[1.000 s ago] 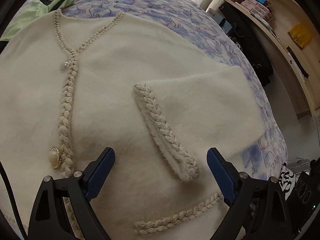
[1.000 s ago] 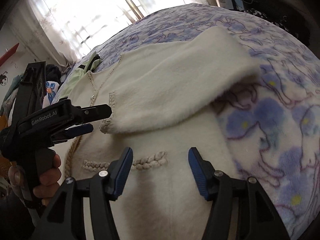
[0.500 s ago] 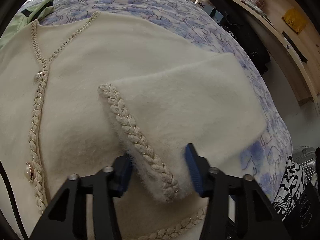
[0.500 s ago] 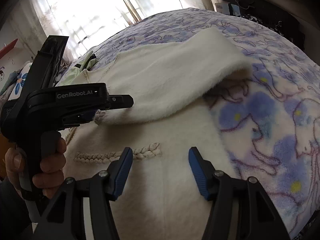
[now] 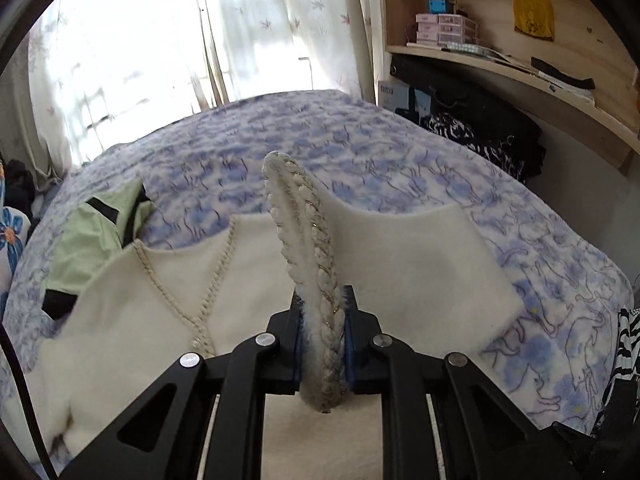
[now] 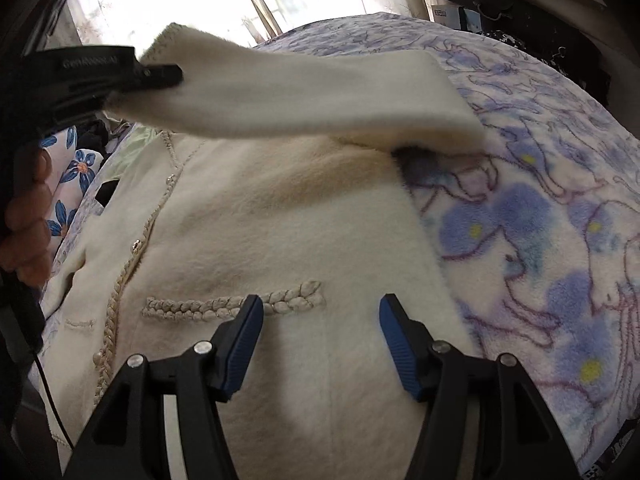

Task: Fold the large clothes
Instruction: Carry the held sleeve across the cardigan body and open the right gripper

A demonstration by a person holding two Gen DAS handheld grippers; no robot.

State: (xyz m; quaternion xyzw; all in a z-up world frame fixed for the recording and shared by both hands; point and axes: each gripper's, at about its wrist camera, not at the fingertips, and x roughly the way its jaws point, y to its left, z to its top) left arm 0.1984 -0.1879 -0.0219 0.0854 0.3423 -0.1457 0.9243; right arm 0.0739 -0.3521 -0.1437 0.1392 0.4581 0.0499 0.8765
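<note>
A: Where is the big piece of clothing?

B: The cream cardigan (image 6: 280,240) lies flat on the bed (image 6: 560,240), front side up. The bed has a soft cover with purple and blue flowers on it.

A: What is the left gripper (image 5: 322,334) doing?

B: Its jaws are closing, and they pinch the braided cuff (image 5: 316,280) of the sleeve (image 6: 312,96). The cuff stands up between the two black jaws. From the right wrist view, the sleeve hangs in the air above the body of the cardigan, and only its far end, near the shoulder, touches the bed.

A: Who holds that gripper?

B: A hand (image 6: 28,236) grips its handle at the left edge of the right wrist view.

A: And the right gripper (image 6: 320,344)?

B: Its jaws are spread apart with nothing between them. They sit over the lower part of the cardigan, near a short braided strip (image 6: 236,304) like a pocket edge. I cannot tell if the tips touch the cloth.

A: What else is on the cardigan?

B: A braided trim (image 6: 116,300) runs down the front, with round shiny buttons on it.

A: Is anything else on the bed?

B: A light green garment (image 5: 96,236) with black patches lies just past the collar. Behind the bed are white curtains (image 5: 248,32) with bright light coming through. On the right there is a wooden shelf (image 5: 520,76) with small boxes on it
</note>
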